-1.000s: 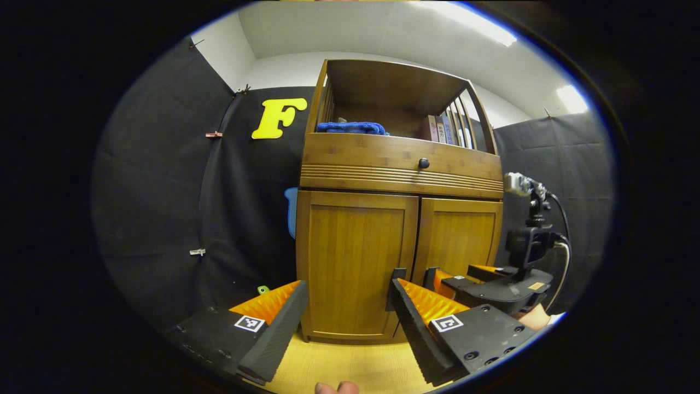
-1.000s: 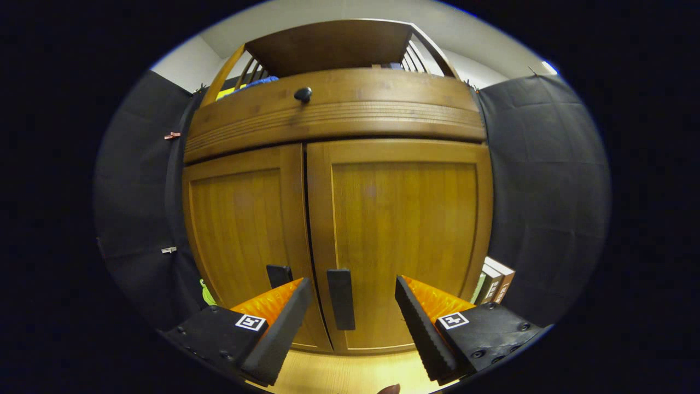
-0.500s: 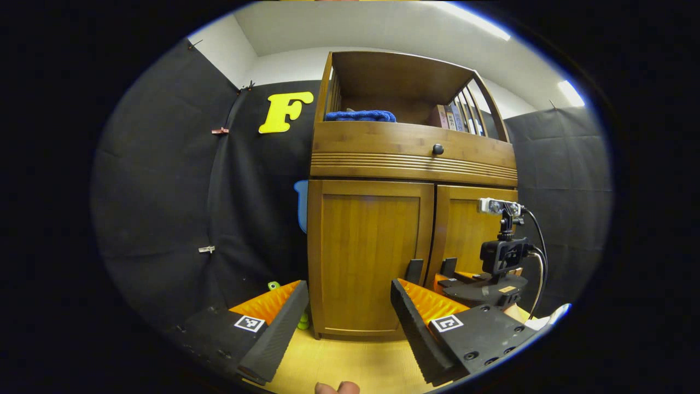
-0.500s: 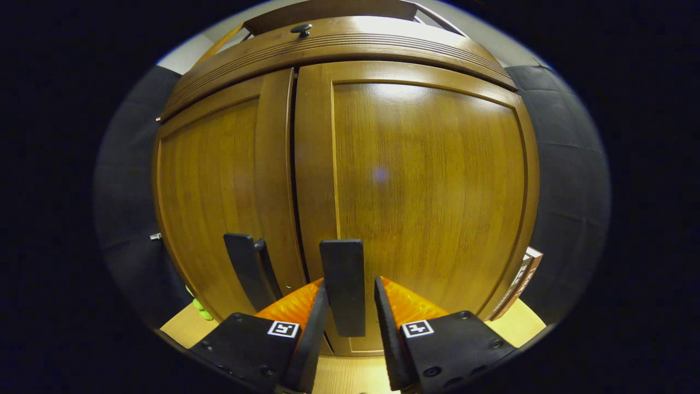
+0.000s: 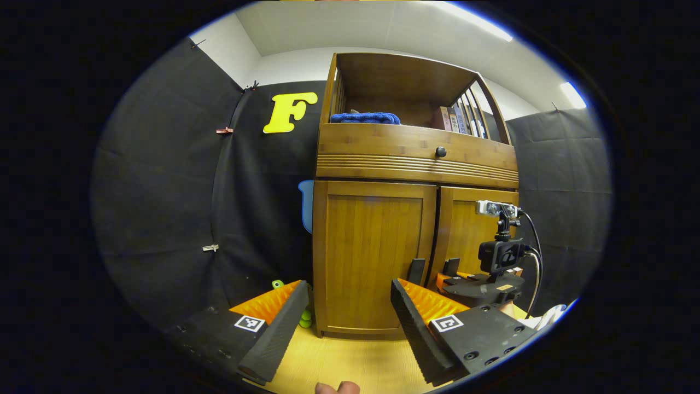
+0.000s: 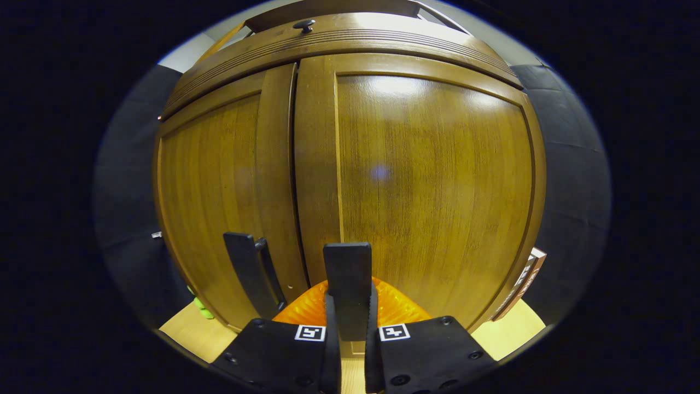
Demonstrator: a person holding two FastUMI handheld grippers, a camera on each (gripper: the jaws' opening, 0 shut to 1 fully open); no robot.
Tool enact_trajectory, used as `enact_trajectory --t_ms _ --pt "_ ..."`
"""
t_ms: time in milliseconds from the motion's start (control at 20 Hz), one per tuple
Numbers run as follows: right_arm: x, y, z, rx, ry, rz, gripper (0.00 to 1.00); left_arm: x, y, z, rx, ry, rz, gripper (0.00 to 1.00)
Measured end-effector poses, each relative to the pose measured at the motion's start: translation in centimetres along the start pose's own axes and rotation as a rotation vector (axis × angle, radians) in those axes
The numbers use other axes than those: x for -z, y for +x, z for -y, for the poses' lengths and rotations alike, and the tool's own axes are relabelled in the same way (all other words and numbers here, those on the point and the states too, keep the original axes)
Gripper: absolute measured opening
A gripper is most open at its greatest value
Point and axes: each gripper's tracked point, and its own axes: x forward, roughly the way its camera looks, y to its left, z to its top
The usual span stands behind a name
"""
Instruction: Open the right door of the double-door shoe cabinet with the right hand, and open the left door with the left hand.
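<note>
Jaws of the right gripper (image 6: 348,320) clamp the flat, slab-shaped handle (image 6: 346,273) on the wood-grained right door (image 6: 426,180); left jaws apart.

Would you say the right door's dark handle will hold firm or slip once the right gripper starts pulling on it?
The handle looks like a flat, rigid bar, so it probably won't flex. The right gripper is closed on both its faces, which suggests a fair hold, though smooth faces might slide. The right door appears solid wood, so it should swing stiffly on its hinges.

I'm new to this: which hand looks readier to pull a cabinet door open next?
The right. The right gripper is clamped on the right door's handle; the left gripper hangs open, back from the left door's handle.
</note>
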Motion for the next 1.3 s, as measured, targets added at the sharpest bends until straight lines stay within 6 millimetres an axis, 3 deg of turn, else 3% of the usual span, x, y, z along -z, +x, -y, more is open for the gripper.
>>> enact_trajectory --t_ms 300,700,950,1300 --pt "0.9 -5.8 1.3 -0.029 0.022 -0.007 0.20 -0.7 -2.1 1.1 0.017 -0.007 0.021 0.94" --pt "1.7 -13.4 5.9 -0.025 0.051 -0.019 0.20 -0.5 -4.3 4.0 0.047 -0.012 0.030 0.95" --pt "2.1 -17.5 10.0 0.010 0.047 -0.033 0.20 -0.6 -4.0 7.2 0.071 -0.022 0.023 0.94" --pt "2.0 -20.5 14.9 0.019 0.053 -0.072 0.19 -1.2 -1.2 10.8 0.087 -0.019 0.025 0.94"
